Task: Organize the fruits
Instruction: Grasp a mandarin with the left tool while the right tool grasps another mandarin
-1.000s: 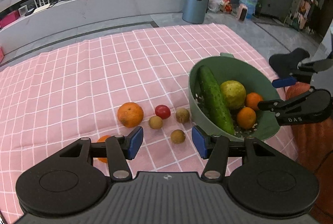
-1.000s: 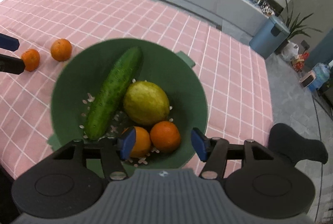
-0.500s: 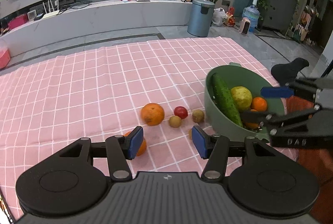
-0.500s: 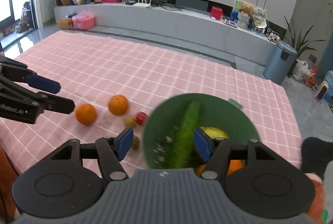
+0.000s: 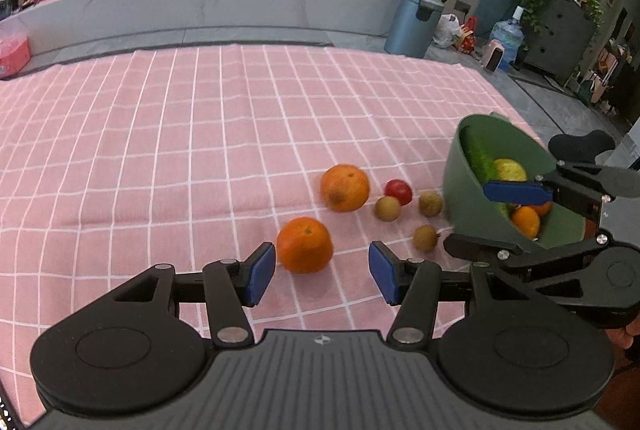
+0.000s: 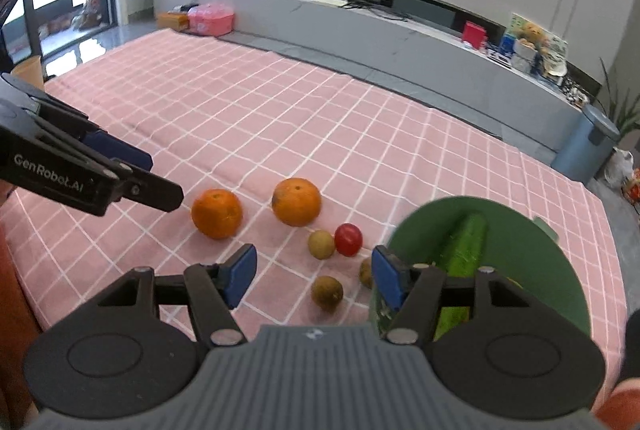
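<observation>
On the pink checked cloth (image 5: 200, 150) lie two oranges, a near orange (image 5: 305, 245) and a far orange (image 5: 345, 187). Beside them are a red tomato (image 5: 398, 191) and three small brown fruits, one nearest (image 6: 327, 293). The green bowl (image 5: 460, 182) on the right holds a cucumber (image 6: 464, 250), a yellow-green fruit (image 5: 510, 170) and small oranges (image 5: 526, 222). My left gripper (image 5: 322, 276) is open, the near orange just ahead of its pads, untouched. My right gripper (image 6: 313, 276) hovers by the bowl's left rim. Its jaws are closing, with the nearest brown fruit under the gap and no pad on it.
A long grey bench (image 5: 200, 2) runs beyond the cloth's far edge, with a blue-grey bin (image 5: 414, 22) and a water bottle (image 5: 506, 38) on the floor to the right. A pink box (image 6: 210, 18) sits at the far left. The cloth's near edge lies below both grippers.
The right gripper has swung left from above the bowl to over the loose fruits. The left gripper has shifted left, and the near orange now sits just ahead of its pads.
</observation>
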The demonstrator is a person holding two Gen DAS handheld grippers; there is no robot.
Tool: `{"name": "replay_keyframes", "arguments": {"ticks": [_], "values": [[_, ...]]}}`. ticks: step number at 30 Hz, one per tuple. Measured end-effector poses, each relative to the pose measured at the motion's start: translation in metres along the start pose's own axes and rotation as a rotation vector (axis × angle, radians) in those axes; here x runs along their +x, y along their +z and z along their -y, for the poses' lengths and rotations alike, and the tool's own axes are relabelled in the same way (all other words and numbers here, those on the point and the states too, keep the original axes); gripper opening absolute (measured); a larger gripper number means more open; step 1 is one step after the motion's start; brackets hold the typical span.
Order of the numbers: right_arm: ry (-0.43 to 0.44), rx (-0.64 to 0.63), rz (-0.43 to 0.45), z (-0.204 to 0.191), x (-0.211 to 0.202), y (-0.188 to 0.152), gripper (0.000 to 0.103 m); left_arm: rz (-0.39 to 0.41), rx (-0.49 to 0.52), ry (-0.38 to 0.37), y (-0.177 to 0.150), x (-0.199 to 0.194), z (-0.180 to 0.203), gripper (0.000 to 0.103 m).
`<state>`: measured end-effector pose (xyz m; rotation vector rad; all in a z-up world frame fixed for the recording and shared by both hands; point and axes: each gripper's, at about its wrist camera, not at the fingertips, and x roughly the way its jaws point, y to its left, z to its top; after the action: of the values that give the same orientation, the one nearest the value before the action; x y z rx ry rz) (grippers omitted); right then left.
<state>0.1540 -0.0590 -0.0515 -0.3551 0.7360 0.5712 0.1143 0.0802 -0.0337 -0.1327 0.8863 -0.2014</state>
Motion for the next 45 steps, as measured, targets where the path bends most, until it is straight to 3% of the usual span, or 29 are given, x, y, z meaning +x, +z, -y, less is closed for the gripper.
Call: {"name": "replay_keyframes", "arguments": {"ticks": [6, 19, 25, 32, 45], "values": [[0.017, -0.121, -0.019, -0.01, 0.026, 0.011, 0.048, -0.031, -0.005, -0.004, -0.002, 0.023, -0.004, 0.064], [0.025, -0.357, -0.103, -0.016, 0.085, 0.03, 0.048, -0.082, -0.018, -0.01, 0.003, 0.055, -0.007, 0.063], [0.044, -0.411, -0.129, -0.019, 0.098, 0.038, 0.048, -0.1, 0.015, 0.003, 0.002, 0.063, -0.006, 0.05], [0.055, -0.449, -0.151, -0.026, 0.112, 0.046, 0.048, -0.079, -0.012, -0.036, -0.003, 0.06, -0.015, 0.047], [0.054, -0.438, -0.172, -0.034, 0.117, 0.045, 0.041, -0.057, -0.037, -0.032, -0.004, 0.053, -0.017, 0.045]]}}
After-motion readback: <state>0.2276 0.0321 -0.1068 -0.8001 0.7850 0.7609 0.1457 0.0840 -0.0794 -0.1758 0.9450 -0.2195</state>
